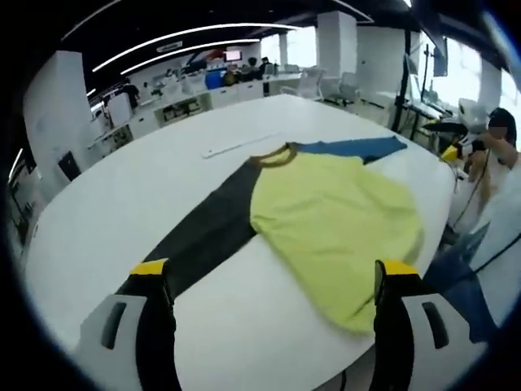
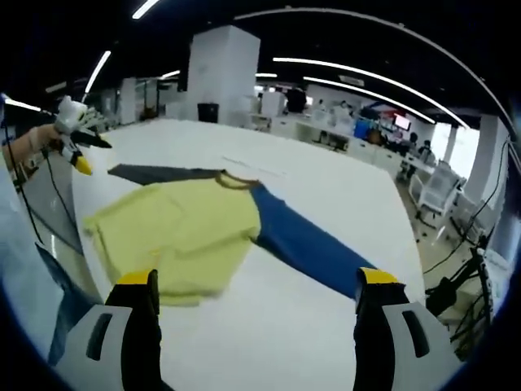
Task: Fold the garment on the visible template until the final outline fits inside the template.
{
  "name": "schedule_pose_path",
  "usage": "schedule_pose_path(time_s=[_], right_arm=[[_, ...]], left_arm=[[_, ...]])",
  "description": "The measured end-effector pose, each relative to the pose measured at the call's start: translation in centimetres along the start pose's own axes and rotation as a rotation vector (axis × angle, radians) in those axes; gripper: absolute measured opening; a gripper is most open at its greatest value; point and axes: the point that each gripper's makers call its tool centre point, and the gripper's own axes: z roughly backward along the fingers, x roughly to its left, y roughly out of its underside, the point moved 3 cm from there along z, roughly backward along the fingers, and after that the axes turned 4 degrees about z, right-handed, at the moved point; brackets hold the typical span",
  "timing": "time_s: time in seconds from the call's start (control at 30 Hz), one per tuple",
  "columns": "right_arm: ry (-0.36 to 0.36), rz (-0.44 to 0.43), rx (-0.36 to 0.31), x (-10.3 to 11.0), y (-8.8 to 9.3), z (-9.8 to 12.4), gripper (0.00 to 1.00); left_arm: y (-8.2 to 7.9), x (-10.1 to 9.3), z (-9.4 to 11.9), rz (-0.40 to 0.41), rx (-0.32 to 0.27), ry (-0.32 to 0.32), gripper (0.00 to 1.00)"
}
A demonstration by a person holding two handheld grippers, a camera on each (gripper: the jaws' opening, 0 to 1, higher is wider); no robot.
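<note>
The yellow long-sleeved shirt with one grey and one blue sleeve (image 1: 334,216) lies flat on the white bench (image 1: 122,204), sleeves spread for folding. Both the left hand-held gripper (image 1: 273,281) and right hand-held gripper (image 2: 256,289) hover wide open, empty.

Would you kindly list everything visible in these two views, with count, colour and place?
Shirt: one, yellow body, one dark grey sleeve, one blue sleeve, spread flat on the table.
Table: one, white, under the shirt.
Strip: one, pale, on the table beyond the collar.
Office desks and chairs: several, background.
Left gripper: one, black with yellow tips, open above the table's near edge.
Right gripper: one, same colours, open above the table.
</note>
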Motion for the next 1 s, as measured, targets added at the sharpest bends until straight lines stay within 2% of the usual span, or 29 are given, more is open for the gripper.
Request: schedule_pose_path(time_s=[0.23,0.3,0.33,0.43,0.5,0.77,0.83,1.0], right_arm=[[-0.033,-0.008,0.038,0.7,0.6,-1.3,1.0],[-0.043,0.0,0.052,1.0,0.8,-1.7,1.0],[-0.045,0.001,0.056,1.0,0.9,-1.8,1.0],[-0.05,-0.008,0.064,0.9,1.3,-2.1,1.0],[-0.051,-0.007,0.071,1.1,1.5,-2.4,1.0],[-0.074,0.002,0.108,2.1,2.6,-3.1,1.0],[-0.077,-0.005,0.11,2.2,2.7,-3.3,1.0],[-0.084,-0.008,0.126,2.8,3.2,-3.8,0.96]], left_arm=[[1.2,-1.0,-0.3,0.009,0.034,0.015,1.0],[1.5,-1.4,-0.3,0.02,0.04,0.043,1.0],[1.6,-1.9,-0.3,0.054,0.035,0.074,1.0],[1.9,-2.0,-0.3,0.048,0.042,0.077,1.0],[2.6,-2.3,-0.3,0.023,0.087,0.083,1.0],[4.2,-3.0,-0.2,0.04,0.154,0.135,0.99],[5.0,-3.3,-0.2,0.014,0.213,0.145,0.97],[5.8,-4.3,-0.5,0.034,0.255,0.177,0.91]])
